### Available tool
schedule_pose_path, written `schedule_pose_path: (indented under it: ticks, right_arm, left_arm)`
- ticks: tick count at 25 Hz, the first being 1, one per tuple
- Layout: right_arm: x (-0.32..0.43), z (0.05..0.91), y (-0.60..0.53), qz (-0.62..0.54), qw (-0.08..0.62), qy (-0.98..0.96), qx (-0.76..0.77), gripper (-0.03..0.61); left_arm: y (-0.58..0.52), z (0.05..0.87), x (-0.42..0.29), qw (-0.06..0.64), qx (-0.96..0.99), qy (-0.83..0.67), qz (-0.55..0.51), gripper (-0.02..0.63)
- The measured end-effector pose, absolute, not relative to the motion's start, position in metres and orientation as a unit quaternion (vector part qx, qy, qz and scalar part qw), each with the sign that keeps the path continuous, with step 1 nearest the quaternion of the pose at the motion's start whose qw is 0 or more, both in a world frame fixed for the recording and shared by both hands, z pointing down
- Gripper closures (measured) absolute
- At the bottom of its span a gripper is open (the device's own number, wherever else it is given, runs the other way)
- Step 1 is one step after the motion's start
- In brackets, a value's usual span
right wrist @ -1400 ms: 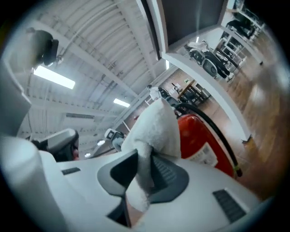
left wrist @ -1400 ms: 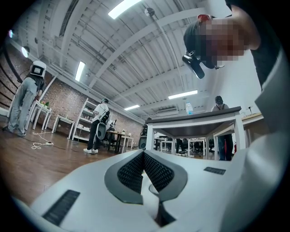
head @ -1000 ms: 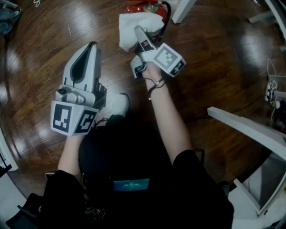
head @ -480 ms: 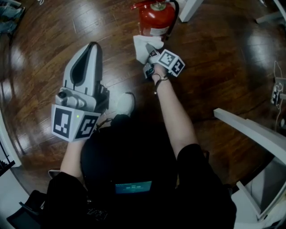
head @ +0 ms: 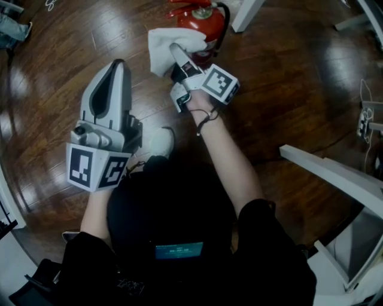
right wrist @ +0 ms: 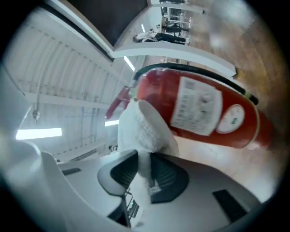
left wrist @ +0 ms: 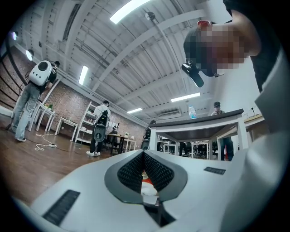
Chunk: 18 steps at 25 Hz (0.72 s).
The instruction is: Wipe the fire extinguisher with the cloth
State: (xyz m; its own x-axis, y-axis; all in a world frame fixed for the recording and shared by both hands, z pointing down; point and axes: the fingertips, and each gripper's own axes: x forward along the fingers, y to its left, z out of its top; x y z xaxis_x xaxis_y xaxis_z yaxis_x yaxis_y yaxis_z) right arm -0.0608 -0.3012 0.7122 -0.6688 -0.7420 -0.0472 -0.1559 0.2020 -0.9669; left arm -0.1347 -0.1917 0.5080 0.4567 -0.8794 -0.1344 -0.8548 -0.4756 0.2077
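A red fire extinguisher [head: 200,17] stands on the wooden floor at the top of the head view; in the right gripper view its red body [right wrist: 204,111] with a white label fills the upper right. My right gripper [head: 175,52] is shut on a white cloth [head: 166,48], which lies against the extinguisher's left side. The cloth [right wrist: 144,128] rises from between the jaws toward the cylinder. My left gripper [head: 116,67] is held lower left, apart from the extinguisher, with its jaws closed together on nothing [left wrist: 144,156].
White table legs [head: 248,13] stand just right of the extinguisher, and a white frame [head: 329,173] juts in at the right. A white shoe [head: 160,141] rests on the floor between my arms. Cables lie at the far right [head: 365,116].
My right gripper has carried the cloth up and to the left, from the extinguisher's lower side to its upper left. The left gripper has hardly shifted.
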Motion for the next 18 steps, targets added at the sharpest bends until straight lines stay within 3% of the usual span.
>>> schedule_pose_path:
  ticks: [5,9,18]
  right_arm:
    - [-0.078,0.682,-0.327,-0.552,0.302,0.719,-0.296,0.495]
    - [-0.082,0.738,-0.343,-0.598,0.316,0.670,-0.306,0.495]
    - [-0.072,0.852,-0.339,-0.666,0.276,0.590,-0.364,0.497]
  left_arm:
    - [-0.194,0.508,-0.141,0.052,0.848,-0.516,-0.106,0.614]
    - [-0.195,0.509,-0.142,0.052,0.849,-0.516,-0.102,0.614]
    - [-0.201,0.517,-0.151,0.054,0.850,-0.517,-0.092,0.614]
